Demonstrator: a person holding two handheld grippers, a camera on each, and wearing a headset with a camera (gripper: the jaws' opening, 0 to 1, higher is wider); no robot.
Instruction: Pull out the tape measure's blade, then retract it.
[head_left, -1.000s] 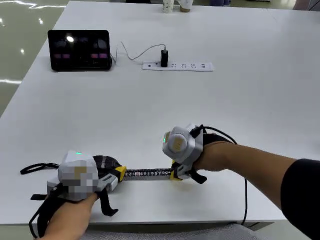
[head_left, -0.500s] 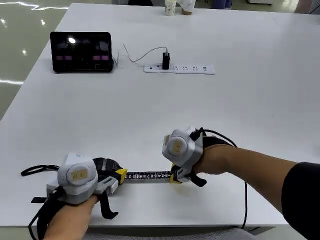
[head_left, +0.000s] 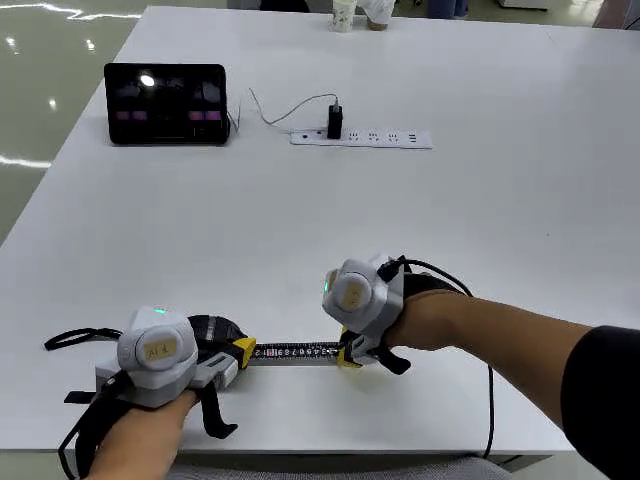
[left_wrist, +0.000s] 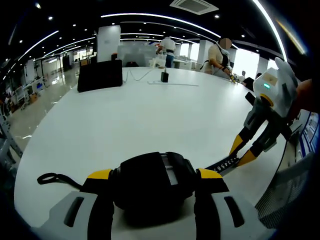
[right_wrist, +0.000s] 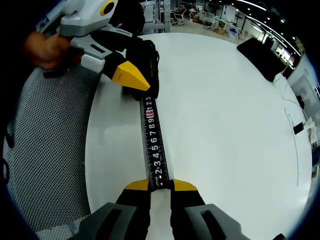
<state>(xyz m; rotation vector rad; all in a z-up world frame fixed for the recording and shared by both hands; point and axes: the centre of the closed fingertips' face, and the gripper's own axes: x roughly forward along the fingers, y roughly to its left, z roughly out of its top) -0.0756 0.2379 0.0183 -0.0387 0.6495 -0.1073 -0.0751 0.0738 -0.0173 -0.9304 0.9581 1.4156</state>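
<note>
One tape measure clamped betw L gripper fingers, blade end pinched by R gripper fingers

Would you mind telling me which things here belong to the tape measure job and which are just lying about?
In the job: tape measure case, clamped in the left gripper; its blade, pinched at the tip by the right gripper.
Lying about: tablet, power strip with a plugged-in charger, cups at the far edge of the table.
</note>
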